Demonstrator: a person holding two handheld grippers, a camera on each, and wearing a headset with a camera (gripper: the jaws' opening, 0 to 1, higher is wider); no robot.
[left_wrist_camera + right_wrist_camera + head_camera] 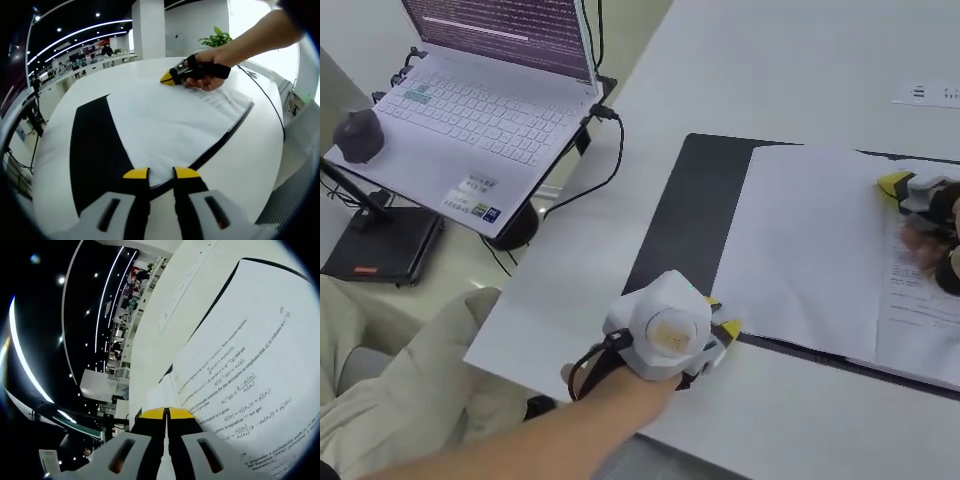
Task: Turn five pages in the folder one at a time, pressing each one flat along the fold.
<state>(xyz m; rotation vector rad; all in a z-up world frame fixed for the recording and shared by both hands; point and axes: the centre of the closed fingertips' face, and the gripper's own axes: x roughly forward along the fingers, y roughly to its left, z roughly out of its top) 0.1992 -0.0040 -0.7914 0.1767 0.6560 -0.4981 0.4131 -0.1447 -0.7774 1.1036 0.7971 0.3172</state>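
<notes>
Open folder (678, 225) on the white bench (800, 80), seen from my head view. Its black left cover lies bare toward me, and a blank page (800, 250) lies over the cover's right part. A printed page (920, 315) lies to the right. The fold runs where blank and printed sheets meet, with its long axis going from the far edge of the folder toward my near edge. My right tool (902, 186) rests at the far end of that line, on or just beside the paper, with its jaws clenched together and nothing visible between them in its own view. It is blurred here, so I judge contact with the sheet as likely, not certain. My left tool (725, 330) sits at the folder's near edge, at the blank page's lower corner and well apart from the fold. Its jaws are slightly parted, grasping nothing I can make out. The right tool is therefore the nearer one, and a pressing stroke would have to travel along the fold toward me.
</notes>
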